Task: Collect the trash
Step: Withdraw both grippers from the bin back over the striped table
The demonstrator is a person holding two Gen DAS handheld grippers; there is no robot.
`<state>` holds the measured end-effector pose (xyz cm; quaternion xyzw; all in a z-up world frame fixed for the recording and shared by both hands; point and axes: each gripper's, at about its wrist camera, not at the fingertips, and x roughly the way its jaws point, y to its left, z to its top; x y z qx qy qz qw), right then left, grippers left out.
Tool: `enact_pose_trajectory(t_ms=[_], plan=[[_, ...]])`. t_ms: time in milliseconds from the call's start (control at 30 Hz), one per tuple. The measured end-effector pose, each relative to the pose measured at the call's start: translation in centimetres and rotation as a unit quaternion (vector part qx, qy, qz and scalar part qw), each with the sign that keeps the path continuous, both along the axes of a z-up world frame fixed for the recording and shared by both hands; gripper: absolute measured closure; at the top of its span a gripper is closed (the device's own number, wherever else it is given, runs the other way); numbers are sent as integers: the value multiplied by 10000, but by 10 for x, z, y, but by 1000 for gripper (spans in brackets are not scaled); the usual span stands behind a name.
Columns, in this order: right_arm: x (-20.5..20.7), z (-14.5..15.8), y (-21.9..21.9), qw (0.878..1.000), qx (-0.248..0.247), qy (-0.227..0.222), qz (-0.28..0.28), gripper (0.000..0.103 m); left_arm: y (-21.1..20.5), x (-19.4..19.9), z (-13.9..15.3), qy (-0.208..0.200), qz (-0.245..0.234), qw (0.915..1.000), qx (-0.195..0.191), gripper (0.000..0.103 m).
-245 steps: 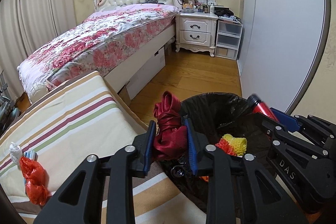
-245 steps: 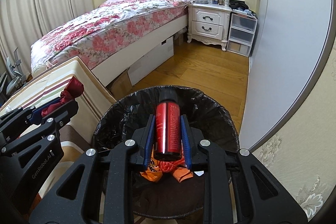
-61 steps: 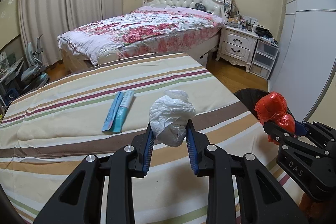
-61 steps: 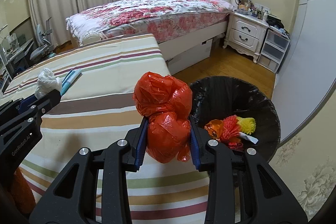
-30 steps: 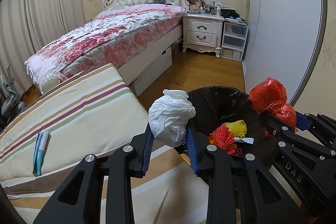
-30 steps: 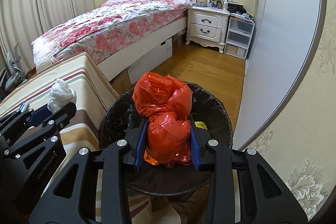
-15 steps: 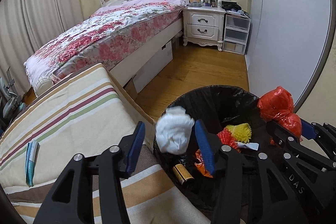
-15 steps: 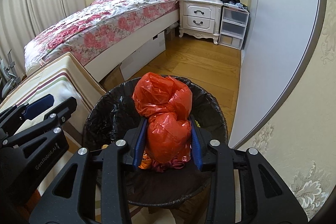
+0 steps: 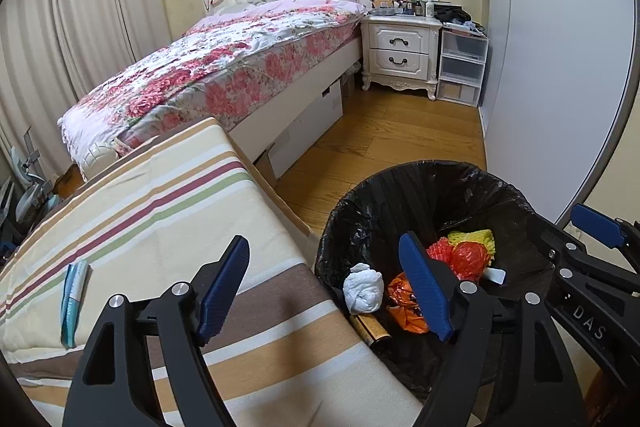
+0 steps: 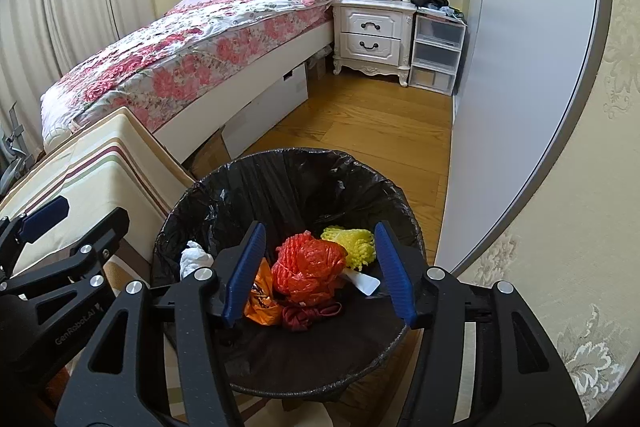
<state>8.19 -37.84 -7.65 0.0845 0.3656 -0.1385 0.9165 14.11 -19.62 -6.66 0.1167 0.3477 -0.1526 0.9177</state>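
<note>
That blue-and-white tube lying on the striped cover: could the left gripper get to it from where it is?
Probably yes. The left gripper is open and empty, and the tube lies flat on the striped cover with nothing in between.

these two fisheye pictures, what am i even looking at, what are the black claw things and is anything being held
No robot here: a person carries a two-finger tool in each hand, with a wide-angle camera on each looking along its fingers. That bends the room's edges.

One picture comes from the left hand-held gripper, the other from the right hand-held gripper. Each also catches the other at its side.

Both stand open and hold nothing. Below them is a trash bin lined with a black bag. Inside lie a white crumpled bag, a red-orange plastic bag, yellow foam netting and other scraps.

Beside the bin is a striped cloth surface with one blue-green tube lying on it. Behind is a floral bed.
</note>
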Motion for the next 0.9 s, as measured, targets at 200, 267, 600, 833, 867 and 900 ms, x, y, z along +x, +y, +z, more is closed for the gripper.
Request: enact_pose_trajectory(t_ms=[200,267,600,833,867,900], plan=[[-2,6,13,10000,-30,-32,78,40,18,-5,10,-46,116,9999,-82,26],[-2,7,20,9999,-29,-47,141,37,29,-8,13,-52,223,9997,-107,26],[1,17,78,9971,-39,-83,754,34,103,-23,14,-102,931,9955,-107,26],[9,18,135,9908,-84,-17,1352,33,170,-27,6,-1,1634,9865,-89,26],[10,18,144,9894,-87,4,1447,33,180,-28,5,7,1736,9848,-93,26],[11,18,151,9883,-88,22,1520,33,189,-28,5,9,1824,9832,-92,26]])
